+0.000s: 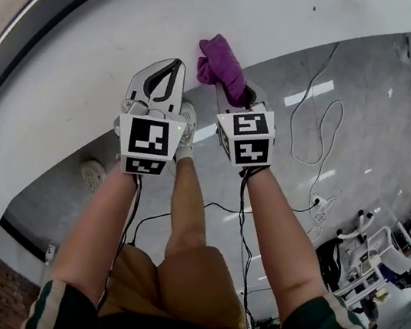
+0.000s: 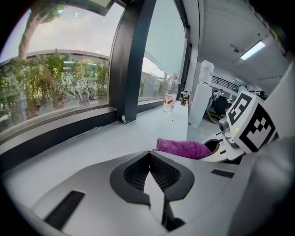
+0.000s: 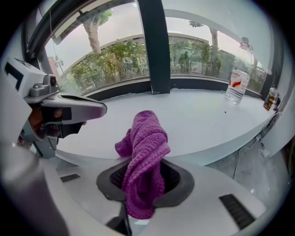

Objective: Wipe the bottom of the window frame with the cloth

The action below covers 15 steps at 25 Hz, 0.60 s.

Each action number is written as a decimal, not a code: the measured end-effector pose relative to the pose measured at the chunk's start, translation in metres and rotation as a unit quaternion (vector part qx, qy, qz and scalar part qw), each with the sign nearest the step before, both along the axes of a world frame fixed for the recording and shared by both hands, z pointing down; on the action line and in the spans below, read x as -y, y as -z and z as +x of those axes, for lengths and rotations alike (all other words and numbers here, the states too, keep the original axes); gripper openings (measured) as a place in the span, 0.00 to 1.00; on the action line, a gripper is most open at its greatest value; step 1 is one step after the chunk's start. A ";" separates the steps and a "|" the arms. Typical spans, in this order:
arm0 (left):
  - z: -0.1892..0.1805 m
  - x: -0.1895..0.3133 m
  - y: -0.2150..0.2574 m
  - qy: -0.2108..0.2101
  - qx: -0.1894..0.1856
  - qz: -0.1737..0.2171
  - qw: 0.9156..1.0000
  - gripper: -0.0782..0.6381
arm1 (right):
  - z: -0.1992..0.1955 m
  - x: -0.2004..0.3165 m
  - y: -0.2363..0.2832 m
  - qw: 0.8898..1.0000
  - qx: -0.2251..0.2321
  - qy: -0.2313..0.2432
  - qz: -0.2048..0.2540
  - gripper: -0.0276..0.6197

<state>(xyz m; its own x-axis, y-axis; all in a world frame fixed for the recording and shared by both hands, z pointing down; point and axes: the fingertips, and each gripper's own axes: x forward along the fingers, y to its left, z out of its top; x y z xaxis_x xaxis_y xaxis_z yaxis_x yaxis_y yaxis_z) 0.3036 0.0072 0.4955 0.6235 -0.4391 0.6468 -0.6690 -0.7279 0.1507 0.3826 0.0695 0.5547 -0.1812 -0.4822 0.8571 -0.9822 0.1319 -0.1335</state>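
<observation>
A purple cloth (image 1: 221, 62) is bunched up and hangs from my right gripper (image 1: 242, 96), which is shut on it just above the front edge of the white sill (image 1: 75, 60). In the right gripper view the cloth (image 3: 145, 152) sticks up between the jaws and droops over them. My left gripper (image 1: 171, 68) is beside it on the left, over the sill, shut on nothing (image 2: 150, 155). The dark bottom rail of the window frame (image 2: 64, 125) runs along the far side of the sill (image 3: 193, 85), apart from both grippers.
A plastic water bottle (image 3: 238, 81) stands on the sill to the right, with a small dark bottle (image 3: 269, 98) further along. A dark upright window post (image 3: 159, 55) meets the sill ahead. Cables (image 1: 312, 131) lie on the floor below.
</observation>
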 end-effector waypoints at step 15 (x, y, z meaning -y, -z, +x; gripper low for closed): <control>-0.075 -0.006 0.022 0.026 -0.004 0.008 1.000 0.12 | -0.059 -0.007 0.001 1.000 -0.025 0.017 0.003 0.20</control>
<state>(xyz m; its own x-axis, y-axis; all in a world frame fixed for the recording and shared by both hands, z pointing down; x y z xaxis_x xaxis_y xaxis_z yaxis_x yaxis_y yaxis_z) 0.2287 0.0134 0.4732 0.6046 -0.4818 0.6343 -0.7051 -0.6942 0.1447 0.3231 0.0763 0.5535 -0.1558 -0.4818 0.8623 -0.9824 0.1668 -0.0843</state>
